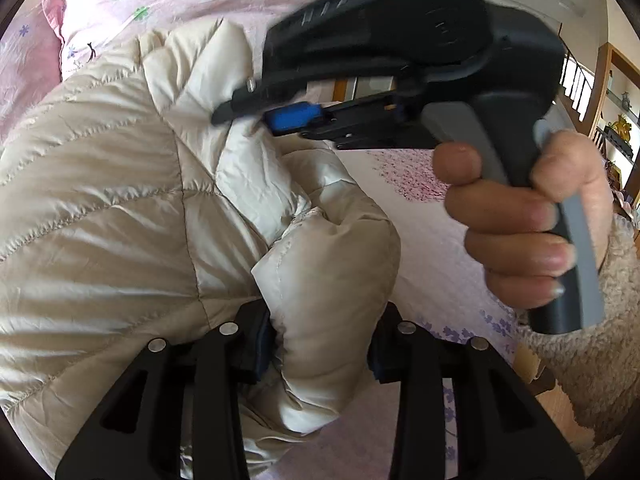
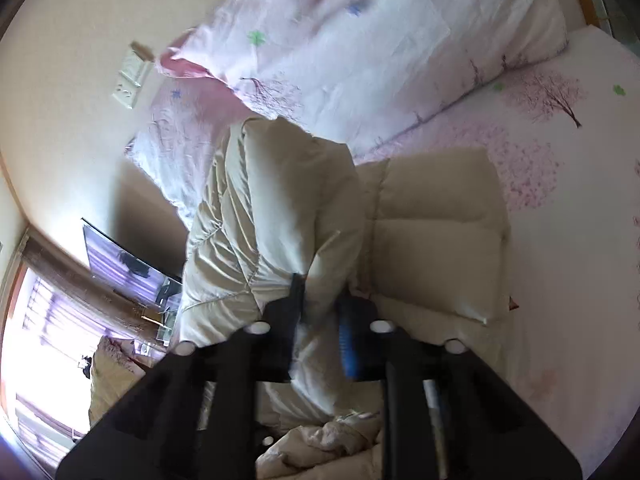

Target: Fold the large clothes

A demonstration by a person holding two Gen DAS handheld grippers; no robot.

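Sitting nearest, at the bottom of the left wrist view: two black fingers of the left gripper (image 1: 320,344), partly open. Hugging a fat roll of the puffy cream jacket (image 1: 100,200) between both pads, with the cloth filling the gap from side to side. Pointing down and away, toward the bed.

Lying on the pink flowery bed sheet (image 1: 432,248), spreading wide over the left and middle of that view. Stretching long from near to far, with the far end reaching toward the pink quilt (image 1: 180,4). Bunching up in soft lumps in the middle.

Coming in from the right, higher up and farther off: the right gripper (image 1: 256,120), pointing left. Pinching a bit of jacket cloth, nearly closed, with one blue pad showing. Wrapping around the grey and black handle: the right hand (image 1: 520,224), fingers curled tight, thumb on the far side. Wearing a fluffy sleeve (image 1: 592,360).

Looking from the right wrist now. Closing the right gripper (image 2: 322,312) tight on a thin fold of the jacket (image 2: 432,220). Hanging up from the pinch on the left, lying flat on the bed sheet (image 2: 560,200) on the right. Running long from near to far again, toward the quilt (image 2: 360,40). Shining bright at the near left: a window (image 2: 36,320).
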